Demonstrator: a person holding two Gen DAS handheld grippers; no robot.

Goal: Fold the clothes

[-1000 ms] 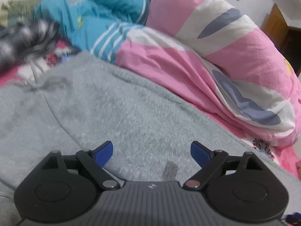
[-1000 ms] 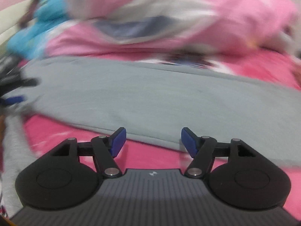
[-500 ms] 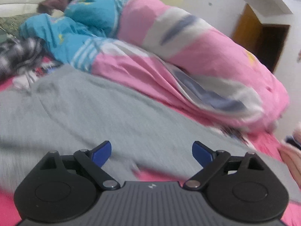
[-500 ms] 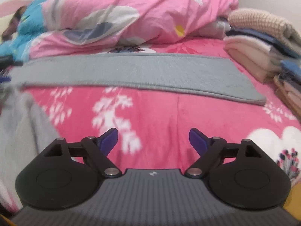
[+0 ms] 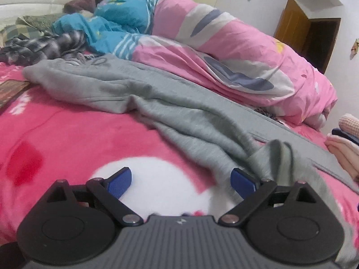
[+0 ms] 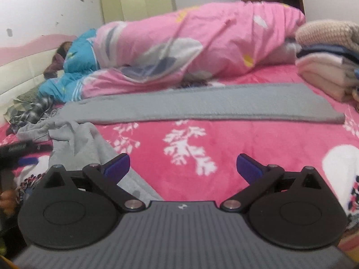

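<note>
Plain grey trousers [image 6: 197,103] lie on a hot-pink blanket [image 6: 224,139] printed with white leaf sprigs and white patches. Behind the trousers, a paler pink quilt [image 5: 258,51] carries white and slate-blue shapes, meeting a turquoise cover [image 5: 121,20] with white stripes. A black-and-white checked cloth [image 5: 44,47] sits beside the cover. Each gripper [image 5: 181,182] [image 6: 182,167] is black with blue pads.

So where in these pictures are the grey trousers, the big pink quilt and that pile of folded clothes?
grey cotton trousers [image 6: 202,103]: right wrist view, middle of the flat leg.
pink patterned quilt [image 5: 258,51]: left wrist view, upper side of the roll.
pile of folded clothes [image 6: 325,71]: right wrist view, cream layer at its near end.
</note>
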